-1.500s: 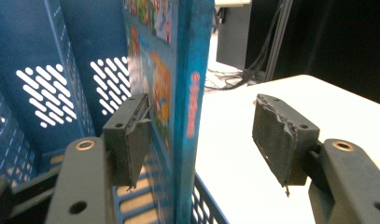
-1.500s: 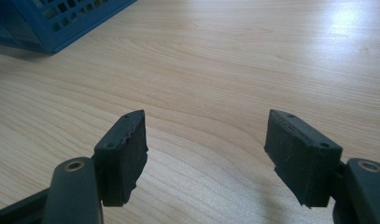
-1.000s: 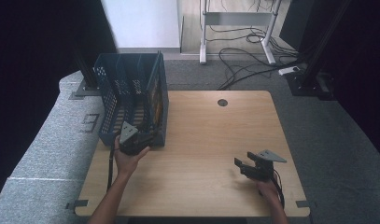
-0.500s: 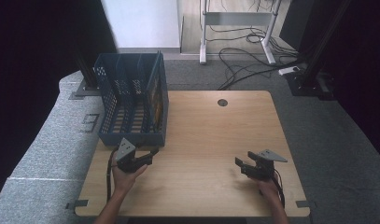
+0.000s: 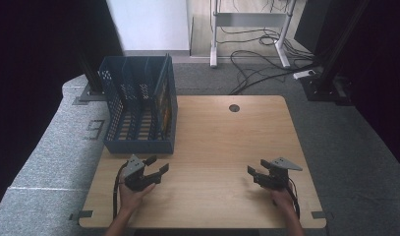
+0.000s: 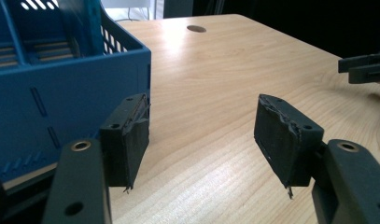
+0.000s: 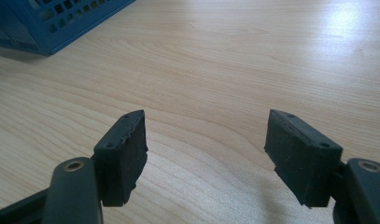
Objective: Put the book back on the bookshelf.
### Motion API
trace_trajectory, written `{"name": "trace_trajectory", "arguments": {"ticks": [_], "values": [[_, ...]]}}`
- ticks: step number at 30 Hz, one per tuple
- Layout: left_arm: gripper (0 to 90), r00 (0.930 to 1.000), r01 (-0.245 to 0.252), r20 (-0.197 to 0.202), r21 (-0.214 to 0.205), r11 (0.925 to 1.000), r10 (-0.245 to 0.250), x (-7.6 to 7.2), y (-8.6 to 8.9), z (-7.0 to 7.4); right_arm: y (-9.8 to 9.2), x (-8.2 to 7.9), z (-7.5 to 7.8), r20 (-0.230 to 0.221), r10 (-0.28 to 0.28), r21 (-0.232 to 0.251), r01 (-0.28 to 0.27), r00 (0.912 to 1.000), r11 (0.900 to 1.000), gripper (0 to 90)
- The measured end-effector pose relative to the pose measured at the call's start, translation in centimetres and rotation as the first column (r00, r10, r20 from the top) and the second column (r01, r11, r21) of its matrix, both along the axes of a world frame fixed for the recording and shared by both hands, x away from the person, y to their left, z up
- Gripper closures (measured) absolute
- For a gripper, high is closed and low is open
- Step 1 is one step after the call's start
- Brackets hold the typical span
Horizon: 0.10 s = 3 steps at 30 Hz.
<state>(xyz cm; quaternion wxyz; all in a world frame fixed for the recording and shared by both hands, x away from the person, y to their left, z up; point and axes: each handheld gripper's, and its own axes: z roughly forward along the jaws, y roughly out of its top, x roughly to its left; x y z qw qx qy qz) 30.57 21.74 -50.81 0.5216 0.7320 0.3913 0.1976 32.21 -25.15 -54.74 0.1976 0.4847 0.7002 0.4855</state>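
The left gripper [image 5: 156, 167] sits low over the near left part of the table [image 5: 222, 142], just near of the blue rack [image 5: 138, 110]. Its 2 jaws stand apart with nothing between them. In the left gripper view the rack's near wall [image 6: 61, 93] rises just beside the gripper's [image 6: 201, 135] left-hand jaw, apart from it, and bare wood shows through the gap.

The rack stands at the far left of the table, its dividers making several upright slots; something orange and dark stands in the rightmost slot, too small to tell what.

The right gripper [image 5: 254, 174] is held at the near right, well apart from the rack. Its jaws are also apart and empty; in the right gripper view [image 7: 204, 149] bare table lies between them, with a corner of the rack [image 7: 52, 23] at far left.
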Motion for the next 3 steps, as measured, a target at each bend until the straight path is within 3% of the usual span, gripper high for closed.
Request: {"name": "trace_trajectory", "arguments": {"ticks": [3], "values": [[35.4, 1.0000, 0.004, -0.008, 0.012, 0.9999, -0.003, 0.09, -0.14, -0.28, 0.09, 0.03, -0.06, -0.002, 0.000, -0.006, 0.000, 1.0000, 1.0000, 28.9]]}}
